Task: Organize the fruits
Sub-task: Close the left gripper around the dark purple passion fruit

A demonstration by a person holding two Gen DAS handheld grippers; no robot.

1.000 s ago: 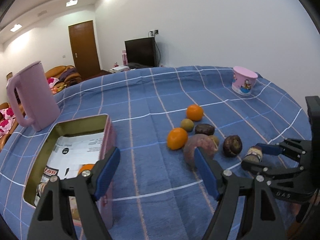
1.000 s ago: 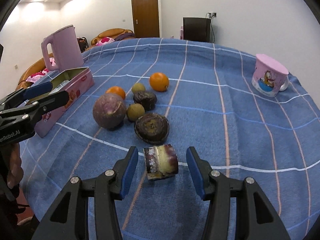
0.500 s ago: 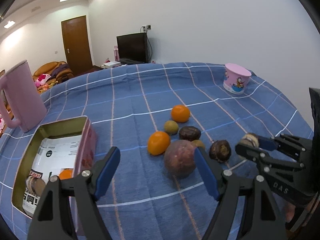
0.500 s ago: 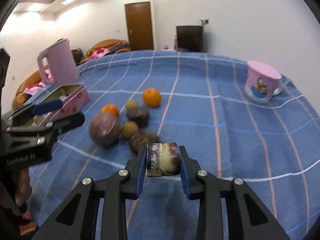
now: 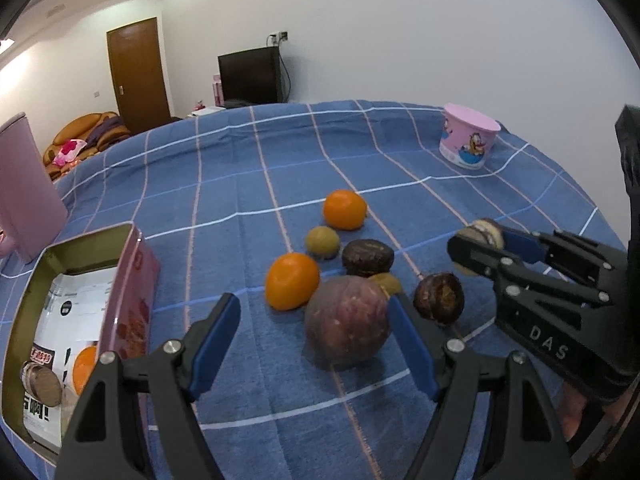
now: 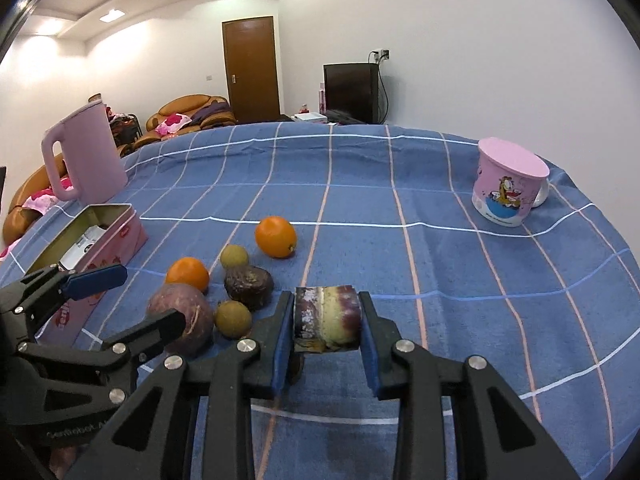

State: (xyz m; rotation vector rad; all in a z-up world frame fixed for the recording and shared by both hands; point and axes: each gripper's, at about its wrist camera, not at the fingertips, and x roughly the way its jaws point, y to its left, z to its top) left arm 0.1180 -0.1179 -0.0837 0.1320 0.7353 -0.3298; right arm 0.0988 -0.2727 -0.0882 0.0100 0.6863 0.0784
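Loose fruit lies on the blue checked cloth: two oranges (image 5: 345, 209) (image 5: 292, 280), small yellow-green fruits (image 5: 322, 241), dark wrinkled fruits (image 5: 367, 257) (image 5: 439, 298) and a large purple fruit (image 5: 347, 322). My left gripper (image 5: 314, 342) is open, low over the cloth, with the purple fruit just inside its right finger. My right gripper (image 6: 325, 332) is shut on a cut purple-and-cream fruit piece (image 6: 326, 322), held off the cloth; in the left wrist view that piece (image 5: 482, 234) shows at the right. The open pink tin (image 5: 120, 264) holds an orange (image 5: 86, 364).
A pink jug (image 6: 84, 160) stands beyond the tin at the left. A pink cartoon cup (image 6: 506, 184) stands at the far right near the table edge. The left gripper (image 6: 132, 300) crosses the right wrist view beside the fruit cluster. Bare cloth lies between fruit and cup.
My right gripper closed on the cut piece and raised it off the cloth. My left gripper shifted right, away from the tin, and came down close to the large purple fruit.
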